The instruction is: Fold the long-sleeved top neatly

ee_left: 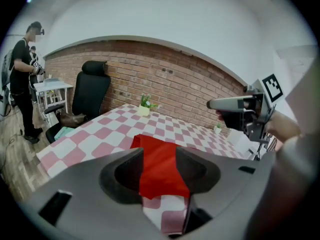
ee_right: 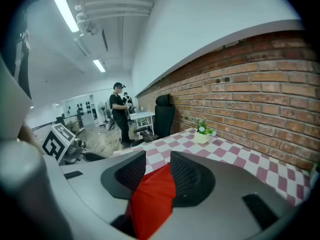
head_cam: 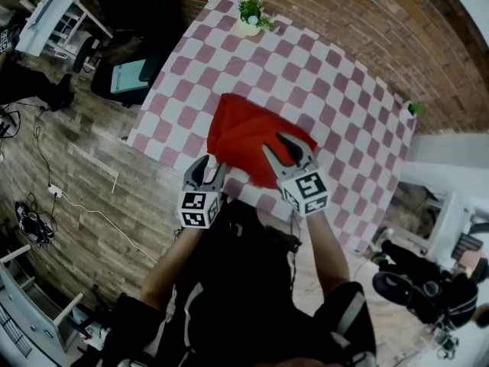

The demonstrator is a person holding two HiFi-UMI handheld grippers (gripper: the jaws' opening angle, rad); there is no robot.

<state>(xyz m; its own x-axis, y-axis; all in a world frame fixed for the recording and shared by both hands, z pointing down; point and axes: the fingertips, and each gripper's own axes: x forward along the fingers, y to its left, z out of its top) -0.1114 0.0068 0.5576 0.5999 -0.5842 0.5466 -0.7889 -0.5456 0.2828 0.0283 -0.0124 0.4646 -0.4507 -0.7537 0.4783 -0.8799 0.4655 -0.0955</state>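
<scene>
Brick wall (head_cam: 344, 14), wood floor (head_cam: 84, 167), checked table (head_cam: 336, 90) ahead of you. The red top (head_cam: 244, 132) lies in a compact folded bundle near the table's near edge, with no clear long axis. Your right gripper (head_cam: 275, 144) hovers over its near side and is the closer one, your left gripper (head_cam: 210, 167) just off its left corner — both jaws apart, gripping nothing.

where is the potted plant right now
In the head view the potted plant sits at the far end of the checked table, next to the brick wall, beyond the red top.
</scene>
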